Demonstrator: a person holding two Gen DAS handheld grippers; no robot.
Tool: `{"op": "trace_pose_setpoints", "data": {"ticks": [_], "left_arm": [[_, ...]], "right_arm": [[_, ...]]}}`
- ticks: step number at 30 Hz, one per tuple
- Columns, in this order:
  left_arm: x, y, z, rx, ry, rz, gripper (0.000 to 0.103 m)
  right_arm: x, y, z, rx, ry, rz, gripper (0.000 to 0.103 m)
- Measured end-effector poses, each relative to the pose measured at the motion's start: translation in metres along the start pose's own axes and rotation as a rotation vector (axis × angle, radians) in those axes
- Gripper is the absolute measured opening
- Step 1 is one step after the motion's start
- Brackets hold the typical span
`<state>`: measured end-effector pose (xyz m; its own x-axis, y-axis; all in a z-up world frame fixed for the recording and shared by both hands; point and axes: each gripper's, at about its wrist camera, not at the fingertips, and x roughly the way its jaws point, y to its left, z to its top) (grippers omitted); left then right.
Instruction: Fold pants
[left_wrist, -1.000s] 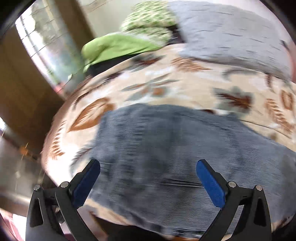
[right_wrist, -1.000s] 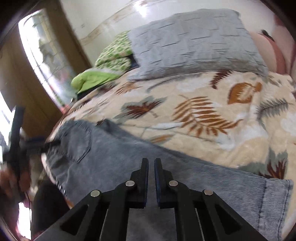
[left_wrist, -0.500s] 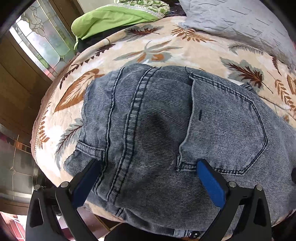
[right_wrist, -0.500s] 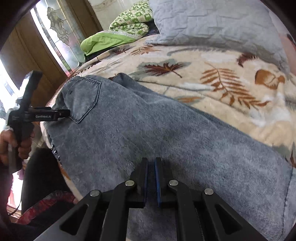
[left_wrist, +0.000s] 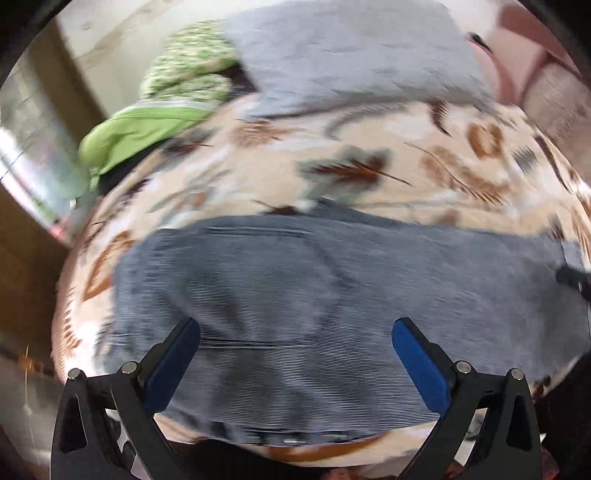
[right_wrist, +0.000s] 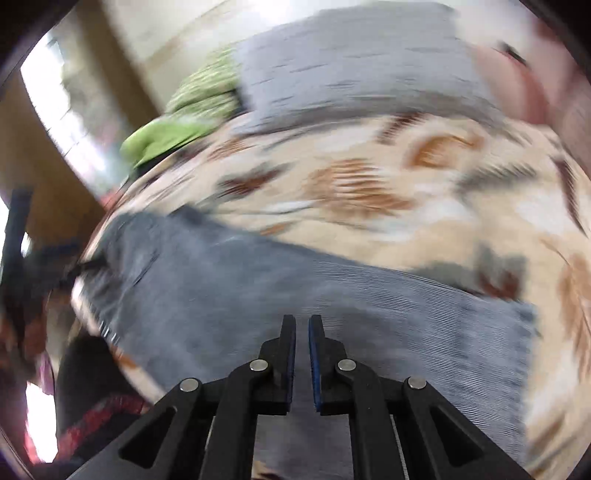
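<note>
Grey-blue jeans (left_wrist: 295, 295) lie flat across the near edge of a bed with a leaf-print cover (left_wrist: 332, 166). Both views are blurred by motion. My left gripper (left_wrist: 295, 350) is open and empty, its blue pads wide apart above the waist end. In the right wrist view the jeans (right_wrist: 295, 280) stretch from left to right. My right gripper (right_wrist: 302, 332) is shut and empty above the leg part. The left gripper (right_wrist: 18, 229) shows at the left edge of that view.
A grey pillow (left_wrist: 351, 55) lies at the head of the bed, with a green patterned cloth (left_wrist: 184, 74) and a bright green cloth (left_wrist: 140, 129) to its left. A wooden frame with glass (left_wrist: 29, 147) stands at the left. The bed edge is just below the grippers.
Both grippers have pulled back and up from the jeans, so more of the bed shows. The jaws have not changed. The jeans lie as before.
</note>
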<state>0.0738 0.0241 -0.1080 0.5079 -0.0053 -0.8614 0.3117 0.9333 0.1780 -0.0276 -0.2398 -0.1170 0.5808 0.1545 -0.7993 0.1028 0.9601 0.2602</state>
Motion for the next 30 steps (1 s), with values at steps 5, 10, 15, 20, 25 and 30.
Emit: {"op": "trace_pose_setpoints", "data": {"ticks": [5, 10, 15, 20, 25, 30], "left_arm": [[0.029, -0.042, -0.012, 0.091, 0.111, -0.058, 0.103], [0.043, -0.048, -0.023, 0.100, 0.161, -0.062, 0.103], [0.020, -0.051, -0.014, 0.110, 0.084, -0.077, 0.103], [0.031, -0.071, -0.018, 0.169, 0.124, -0.079, 0.103], [0.042, -0.071, -0.027, 0.149, 0.159, -0.108, 0.103], [0.046, -0.066, -0.032, 0.110, 0.158, -0.144, 0.103]], "right_arm": [[0.011, -0.017, -0.015, -0.013, 0.101, -0.104, 0.010], [0.001, -0.031, -0.021, 0.012, 0.087, -0.075, 0.010], [-0.013, -0.036, -0.013, 0.066, 0.016, -0.021, 0.010], [0.008, -0.018, -0.011, 0.025, 0.072, -0.065, 0.010], [0.028, -0.012, -0.005, 0.021, 0.104, -0.114, 0.010], [0.034, -0.023, -0.001, 0.094, 0.098, -0.092, 0.010]]}}
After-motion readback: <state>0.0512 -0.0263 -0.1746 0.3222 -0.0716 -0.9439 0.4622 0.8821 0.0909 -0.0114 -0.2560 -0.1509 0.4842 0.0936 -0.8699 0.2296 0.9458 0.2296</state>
